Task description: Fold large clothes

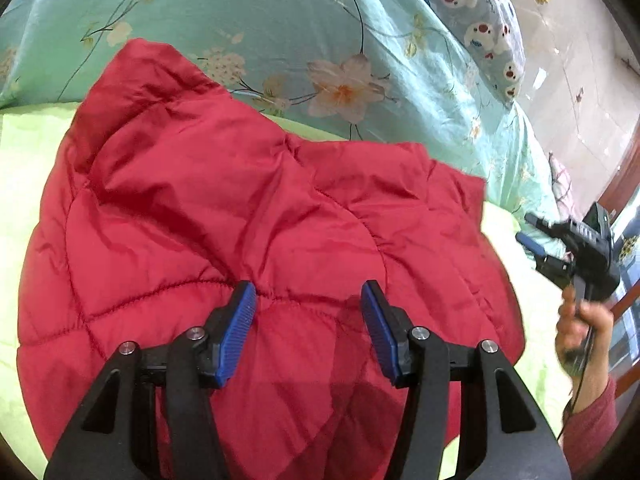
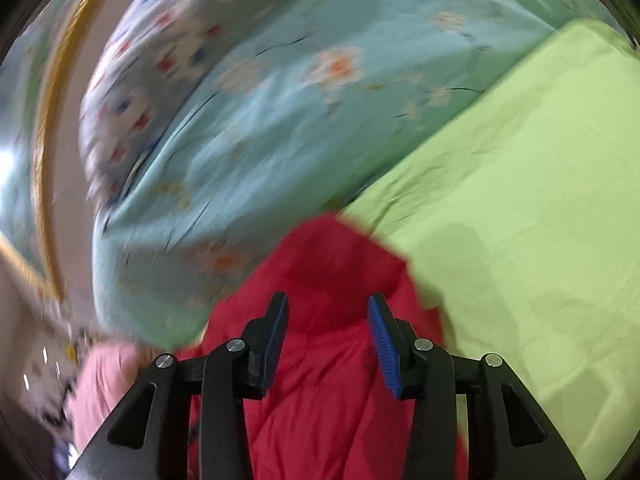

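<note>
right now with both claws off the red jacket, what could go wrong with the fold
1. The puffy red quilted jacket lies humped and creased, so it may spring open.
2. Its slick fabric could slip from the open left claw.
3. The right claw, also open, shows blurred surroundings; a hasty grab may miss the edge.

Red quilted jacket (image 1: 248, 216) (puffy, creased) lies spread on green sheet (image 1: 24, 184).

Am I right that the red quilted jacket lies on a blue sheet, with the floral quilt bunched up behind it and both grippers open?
Not quite: the sheet is light green, not blue, as the left wrist view shows. The rest stands: the red quilted jacket lies on it, the floral quilt is bunched up behind, and the left gripper and right gripper are both open.
</note>
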`<state>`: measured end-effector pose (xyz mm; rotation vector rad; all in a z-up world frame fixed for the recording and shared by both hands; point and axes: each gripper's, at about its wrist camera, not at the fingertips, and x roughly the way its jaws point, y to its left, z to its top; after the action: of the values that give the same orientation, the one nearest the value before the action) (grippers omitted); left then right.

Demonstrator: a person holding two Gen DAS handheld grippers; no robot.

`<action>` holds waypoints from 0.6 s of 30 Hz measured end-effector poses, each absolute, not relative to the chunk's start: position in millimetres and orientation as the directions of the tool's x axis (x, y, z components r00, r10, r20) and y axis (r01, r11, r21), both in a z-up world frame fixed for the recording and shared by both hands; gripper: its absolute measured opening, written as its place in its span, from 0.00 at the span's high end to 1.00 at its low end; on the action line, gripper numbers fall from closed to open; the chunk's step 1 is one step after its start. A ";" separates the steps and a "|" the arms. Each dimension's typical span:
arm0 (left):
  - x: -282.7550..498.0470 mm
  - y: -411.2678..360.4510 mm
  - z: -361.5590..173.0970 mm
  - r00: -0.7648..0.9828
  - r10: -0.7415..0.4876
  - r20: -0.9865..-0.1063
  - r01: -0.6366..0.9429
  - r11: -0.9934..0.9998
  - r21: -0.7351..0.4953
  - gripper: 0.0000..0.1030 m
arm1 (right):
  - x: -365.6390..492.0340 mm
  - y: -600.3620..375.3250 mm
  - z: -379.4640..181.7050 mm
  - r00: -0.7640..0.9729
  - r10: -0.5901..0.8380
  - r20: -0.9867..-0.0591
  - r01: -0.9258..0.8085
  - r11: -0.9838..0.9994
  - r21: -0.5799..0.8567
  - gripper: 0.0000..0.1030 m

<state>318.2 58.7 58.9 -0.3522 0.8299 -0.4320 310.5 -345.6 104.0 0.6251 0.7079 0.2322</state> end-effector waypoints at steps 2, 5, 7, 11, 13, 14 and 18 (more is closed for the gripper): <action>311.2 59.0 62.1 0.611 -0.495 -0.618 0.236 0.859 -0.455 0.48 | 305.5 -317.3 106.9 0.719 0.419 -0.555 -0.084 0.845 0.528 0.58; 312.8 49.3 61.2 0.609 -0.460 -0.647 0.244 0.884 -0.399 0.48 | 299.7 -263.2 103.4 0.677 0.400 -0.618 -0.230 0.912 0.339 0.58; 314.8 46.4 58.1 0.610 -0.433 -0.664 0.239 0.899 -0.367 0.48 | 303.3 -237.2 95.1 0.632 0.410 -0.657 -0.292 0.912 0.289 0.58; 325.3 43.0 54.7 0.612 -0.393 -0.687 0.212 0.918 -0.336 0.48 | 319.3 -199.1 69.8 0.600 0.282 -0.749 -0.311 0.944 0.106 0.59; 334.1 43.2 50.1 0.608 -0.368 -0.703 0.187 0.927 -0.324 0.48 | 335.1 -195.7 58.9 0.601 0.229 -0.766 -0.277 0.958 0.068 0.59; 337.2 44.4 48.0 0.605 -0.360 -0.710 0.175 0.930 -0.322 0.48 | 340.8 -197.7 55.6 0.602 0.221 -0.767 -0.257 0.963 0.075 0.59; 355.7 45.6 39.4 0.600 -0.324 -0.731 0.150 0.944 -0.295 0.49 | 374.6 -205.2 45.7 0.584 0.183 -0.791 -0.166 0.981 0.104 0.59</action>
<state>355.7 45.6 39.4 -0.2115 0.8866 -0.2770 374.6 -205.2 45.7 0.0194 0.9245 0.2035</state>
